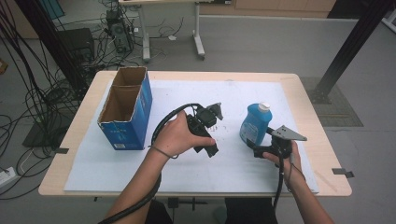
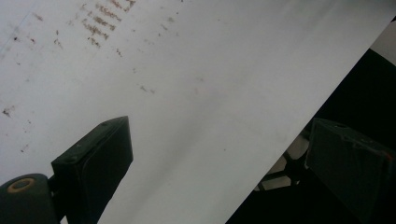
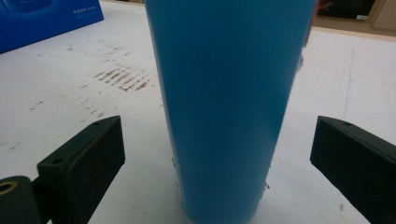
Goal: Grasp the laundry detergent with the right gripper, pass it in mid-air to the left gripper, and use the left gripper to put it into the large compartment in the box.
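Straddling the blue bottle (image 3: 229,107), the right gripper (image 3: 217,163) has its jaws apart.
Left gripper (image 2: 219,168) hangs spread over the white mat (image 2: 201,93), holding nothing.

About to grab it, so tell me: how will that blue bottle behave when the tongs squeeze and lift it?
The blue bottle stands tall on a narrow base, so a high push would probably tip it. Its smooth, rounded wall may slip between the open right tongs. It looks like plastic, so it might flex under a squeeze.

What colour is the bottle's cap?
White, on the blue bottle; the cap shows best in the high view.
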A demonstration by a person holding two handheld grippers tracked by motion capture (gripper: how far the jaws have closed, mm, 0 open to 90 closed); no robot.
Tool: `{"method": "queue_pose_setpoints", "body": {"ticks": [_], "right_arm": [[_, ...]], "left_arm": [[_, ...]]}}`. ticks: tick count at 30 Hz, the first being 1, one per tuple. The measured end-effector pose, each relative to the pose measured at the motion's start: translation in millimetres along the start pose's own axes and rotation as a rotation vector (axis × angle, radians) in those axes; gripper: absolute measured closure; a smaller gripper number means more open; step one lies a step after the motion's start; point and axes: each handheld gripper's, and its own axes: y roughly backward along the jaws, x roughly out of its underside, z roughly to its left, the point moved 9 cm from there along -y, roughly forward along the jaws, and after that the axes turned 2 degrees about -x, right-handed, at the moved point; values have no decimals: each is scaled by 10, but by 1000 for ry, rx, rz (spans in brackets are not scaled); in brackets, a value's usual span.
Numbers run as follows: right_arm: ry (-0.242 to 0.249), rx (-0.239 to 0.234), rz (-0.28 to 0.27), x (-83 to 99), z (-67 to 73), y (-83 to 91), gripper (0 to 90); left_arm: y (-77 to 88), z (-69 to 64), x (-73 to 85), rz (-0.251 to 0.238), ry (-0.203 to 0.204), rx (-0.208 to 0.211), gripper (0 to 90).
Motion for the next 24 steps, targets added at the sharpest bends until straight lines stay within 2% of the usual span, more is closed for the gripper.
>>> {"method": "queue_pose_setpoints", "body": {"ticks": [7, 14, 24], "right_arm": [[7, 8, 10, -2, 2, -93, 31], [4, 7, -6, -22, 15, -157, 31], [1, 9, -17, -44, 12, -184, 30]], "left_arm": [[-4, 18, 23, 0, 5, -1, 76], [2, 33, 35, -1, 3, -3, 76], [-9, 44, 54, 6, 4, -2, 76]]}}
